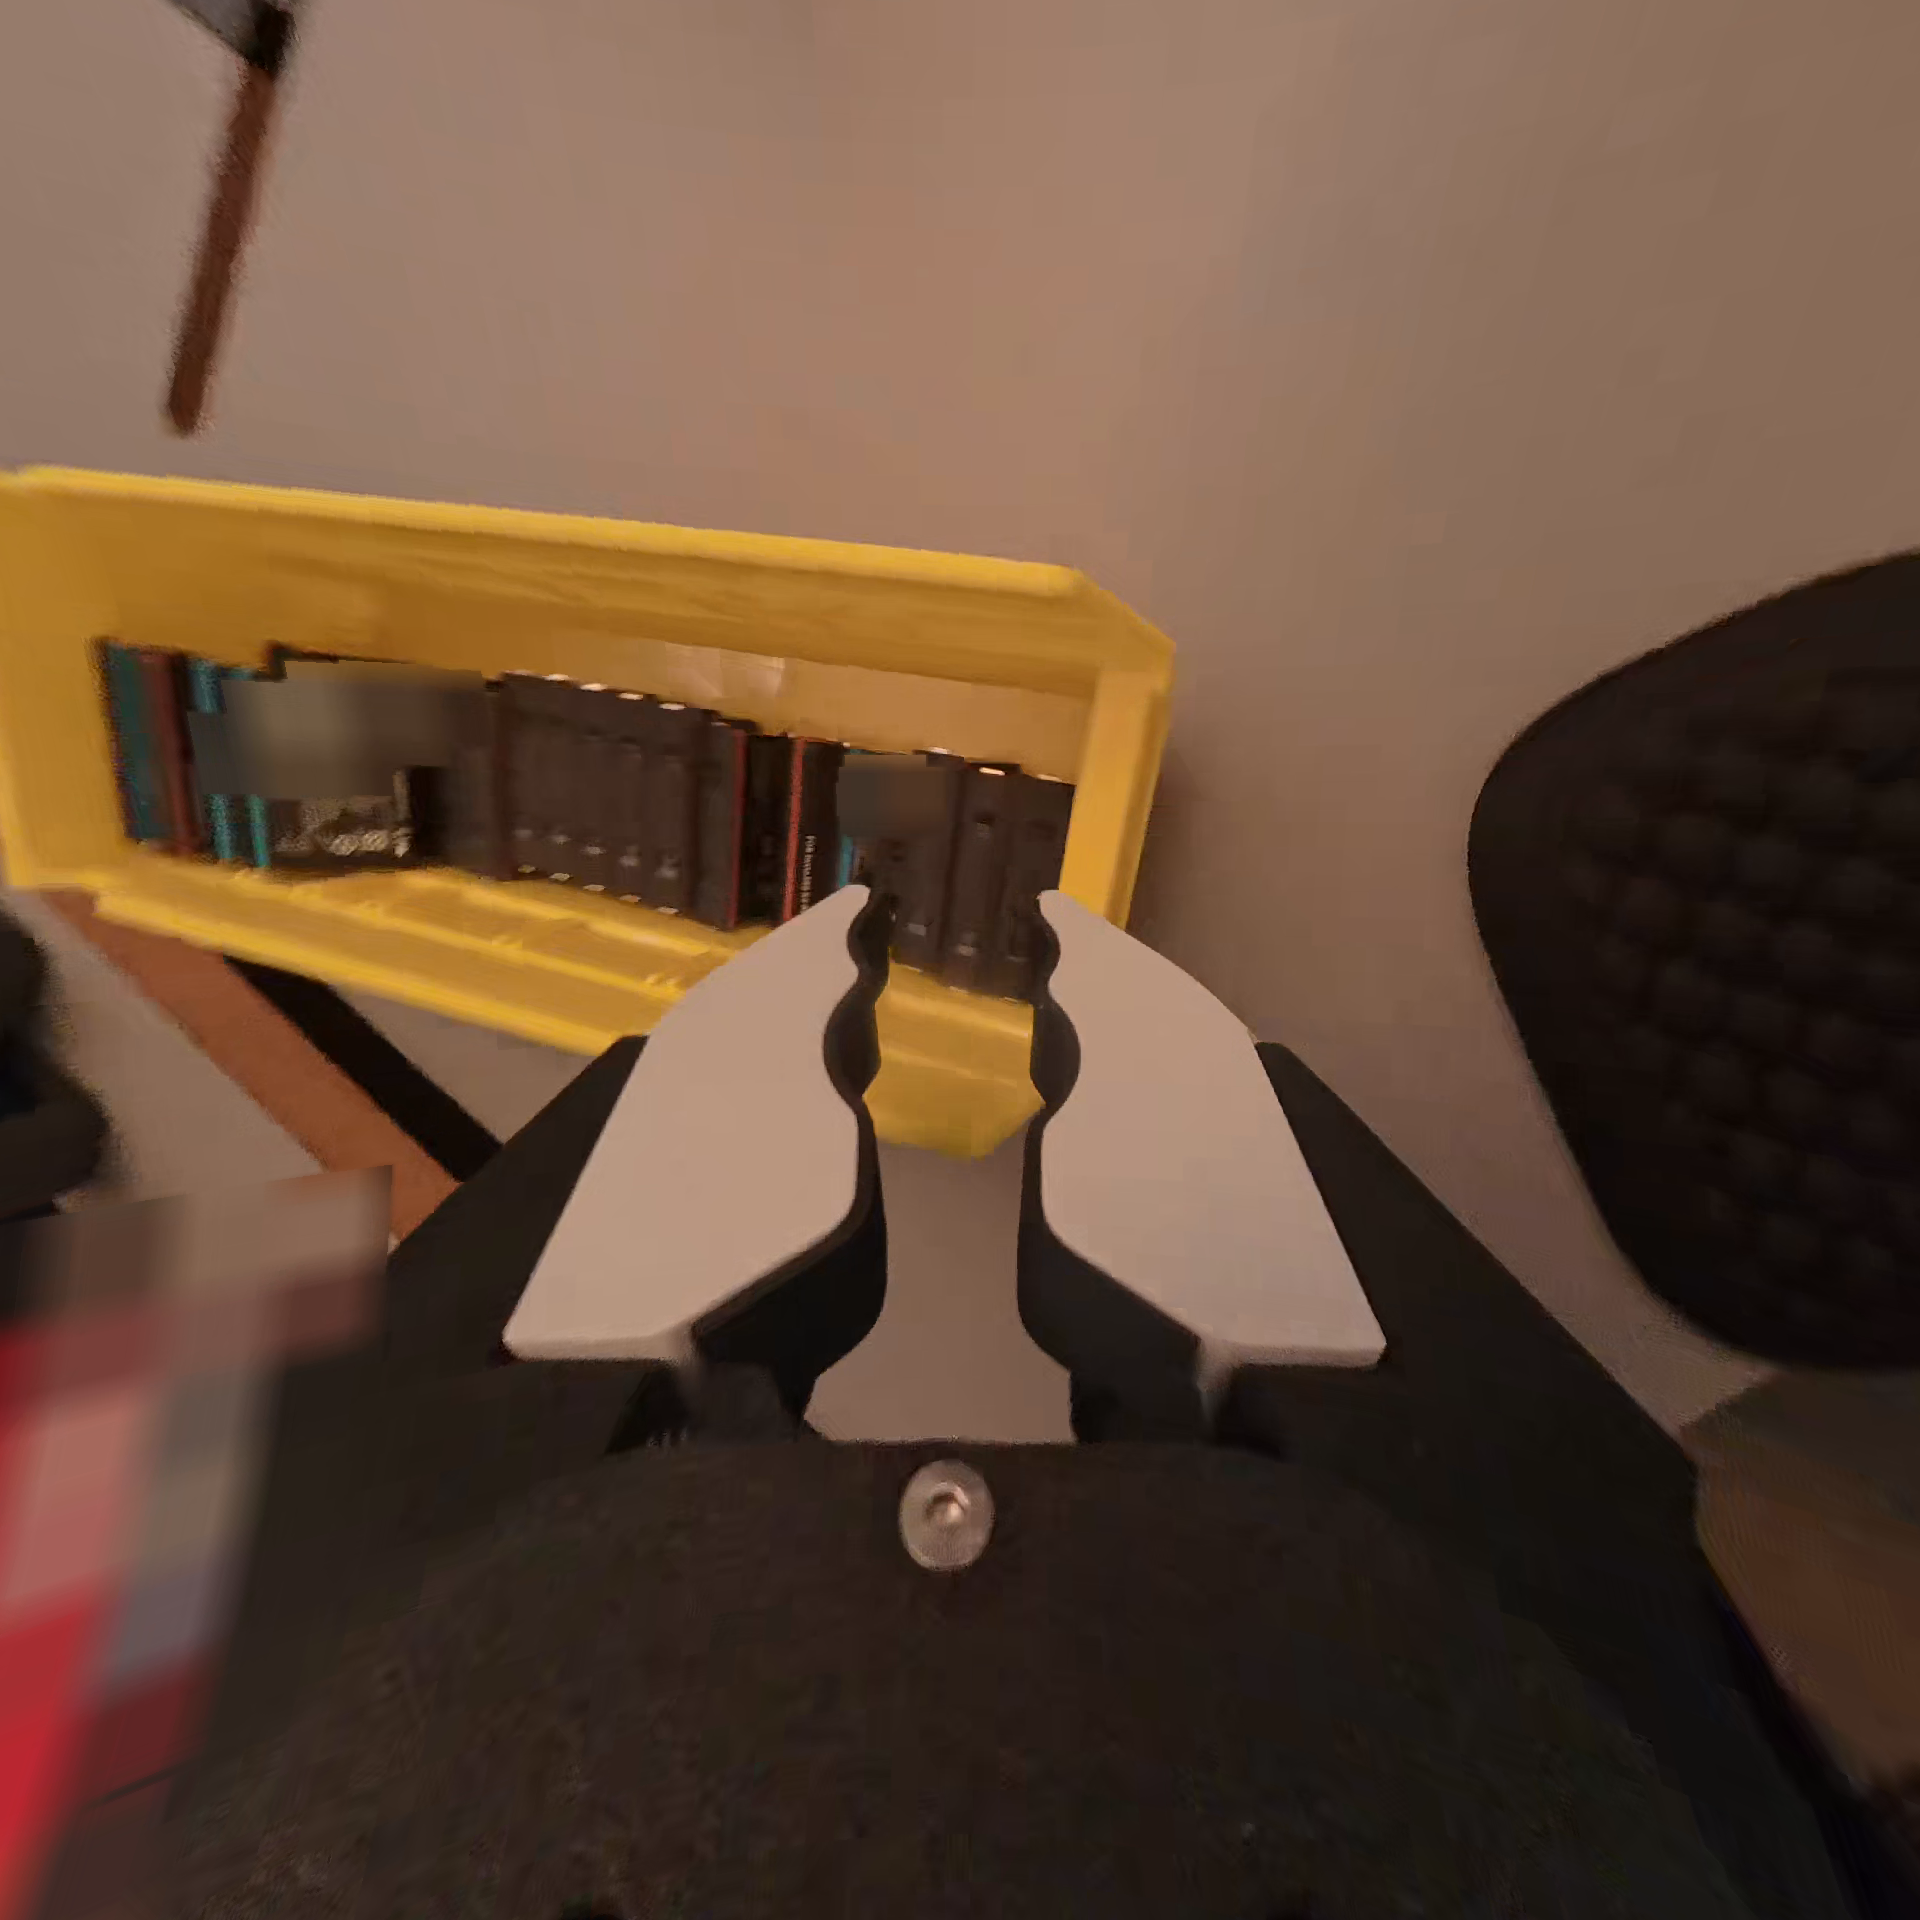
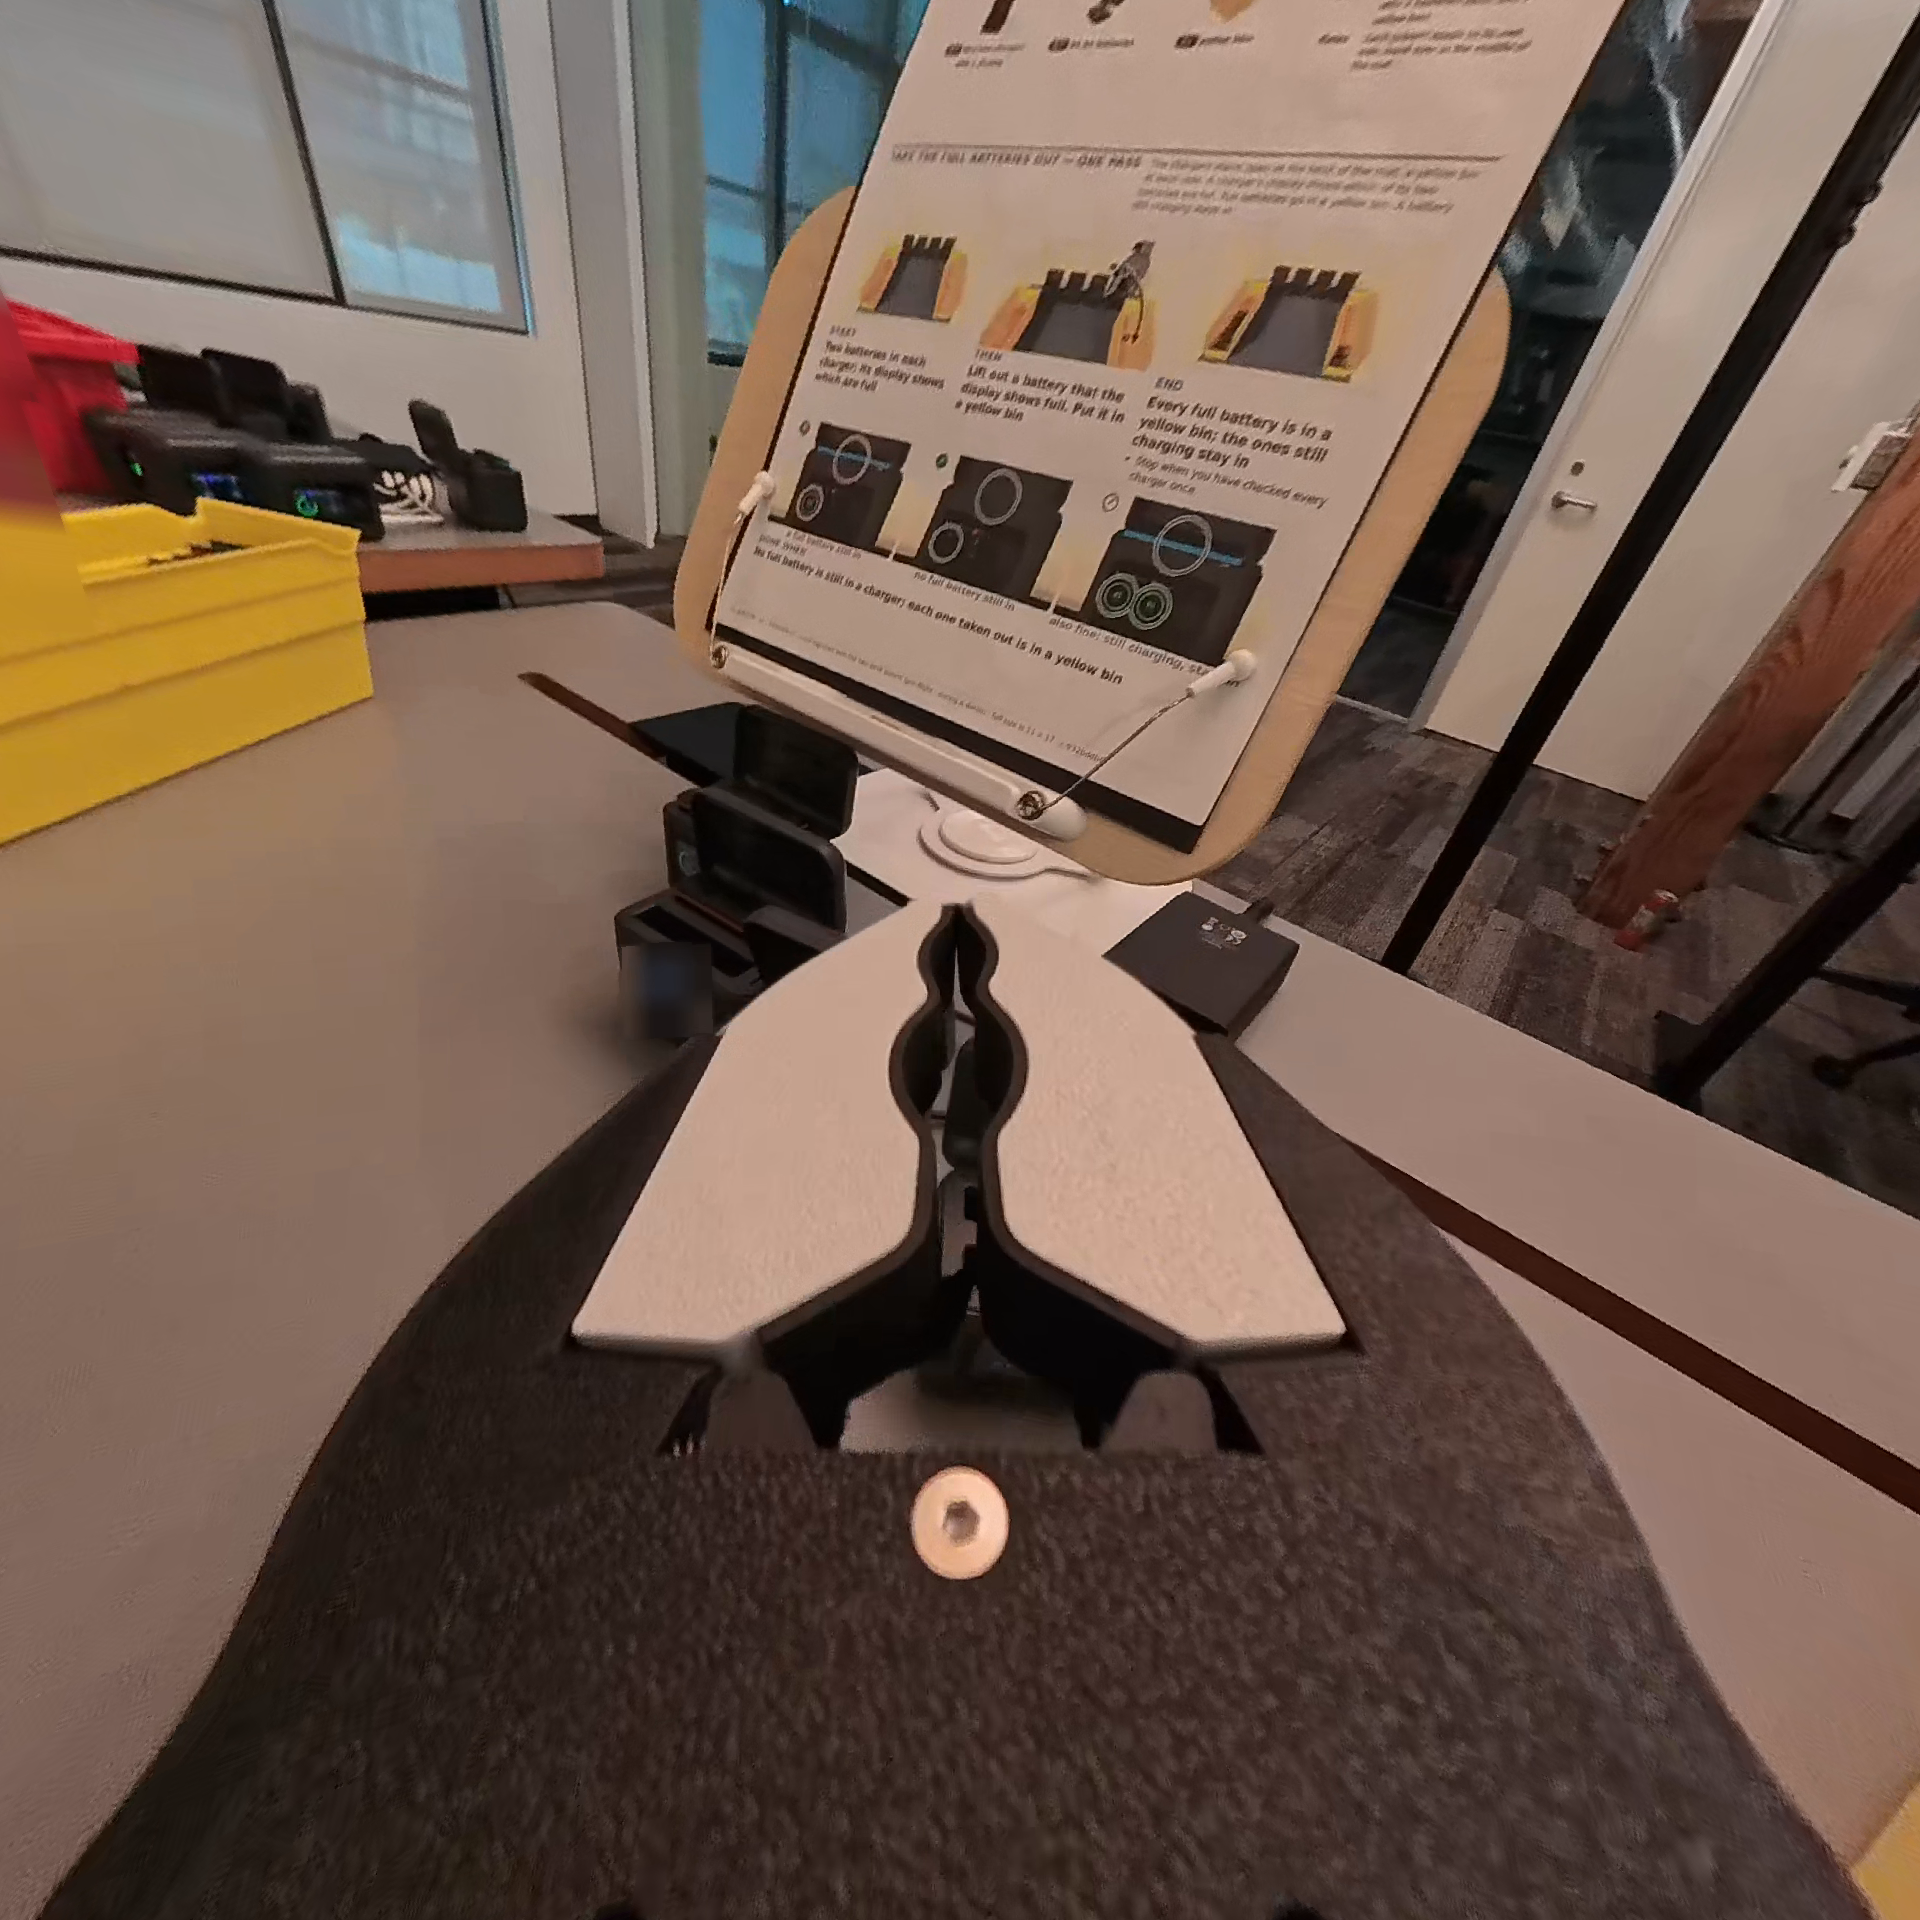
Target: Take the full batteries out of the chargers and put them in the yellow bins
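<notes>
In the left wrist view a yellow bin [image 1: 1101,644] lies on the pale table with several black batteries [image 1: 613,800] standing in a row inside it. My left gripper [image 1: 958,925] is open and empty, its tips over the bin's right end, just above the last batteries [image 1: 987,862]. In the right wrist view my right gripper [image 2: 956,920] is shut with nothing in it, low over the table. Black chargers [image 2: 769,831] stand just beyond its tips, to the left. A yellow bin [image 2: 177,644] sits at the far left.
A black chair back [image 1: 1714,966] is at the right of the bin. An instruction sheet on a wooden board [image 2: 1101,416] stands behind the chargers. A flat black adapter [image 2: 1205,956] lies right of my right gripper. More chargers [image 2: 260,457] and a red bin [image 2: 62,395] sit on a far table. The gap from one gripper's tips to the other's is roughly 50 cm.
</notes>
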`<state>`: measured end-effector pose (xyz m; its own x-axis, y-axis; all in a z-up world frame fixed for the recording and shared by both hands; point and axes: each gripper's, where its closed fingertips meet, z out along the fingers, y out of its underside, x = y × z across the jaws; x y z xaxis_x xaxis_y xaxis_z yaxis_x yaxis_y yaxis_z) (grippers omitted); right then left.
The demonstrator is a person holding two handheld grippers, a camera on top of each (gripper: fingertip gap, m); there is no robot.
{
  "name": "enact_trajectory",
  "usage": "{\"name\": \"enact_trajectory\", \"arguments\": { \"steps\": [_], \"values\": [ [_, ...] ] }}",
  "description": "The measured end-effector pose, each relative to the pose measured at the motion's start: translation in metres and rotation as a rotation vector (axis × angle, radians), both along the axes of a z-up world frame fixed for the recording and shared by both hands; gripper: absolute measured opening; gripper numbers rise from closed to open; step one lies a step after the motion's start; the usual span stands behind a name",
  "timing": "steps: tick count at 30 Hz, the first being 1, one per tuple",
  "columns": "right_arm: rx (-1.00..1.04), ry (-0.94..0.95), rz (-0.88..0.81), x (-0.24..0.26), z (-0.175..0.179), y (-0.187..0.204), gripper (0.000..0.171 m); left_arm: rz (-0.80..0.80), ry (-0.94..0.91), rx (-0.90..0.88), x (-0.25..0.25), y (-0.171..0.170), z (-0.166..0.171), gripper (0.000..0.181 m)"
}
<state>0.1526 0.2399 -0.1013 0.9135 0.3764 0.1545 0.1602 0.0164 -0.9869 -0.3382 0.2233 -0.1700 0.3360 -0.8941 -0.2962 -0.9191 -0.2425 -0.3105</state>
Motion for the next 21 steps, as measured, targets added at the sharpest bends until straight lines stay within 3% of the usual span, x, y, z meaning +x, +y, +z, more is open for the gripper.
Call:
{"name": "enact_trajectory", "arguments": {
  "steps": [8, 13, 21],
  "values": [
    [-0.055, -0.011, 0.027, -0.001, -0.016, 0.004, 0.0, -0.15, 0.217, -0.224, 0.005, -0.002, -0.041, 0.021],
    [-0.072, -0.02, 0.035, -0.003, -0.021, 0.005, 0.0, -0.186, 0.222, -0.354, 0.007, -0.011, -0.05, 0.012],
    [-0.1, -0.044, 0.049, -0.007, -0.031, 0.006, 0.0, -0.176, 0.252, -0.44, 0.002, 0.002, -0.056, 0.014]
  ]
}}
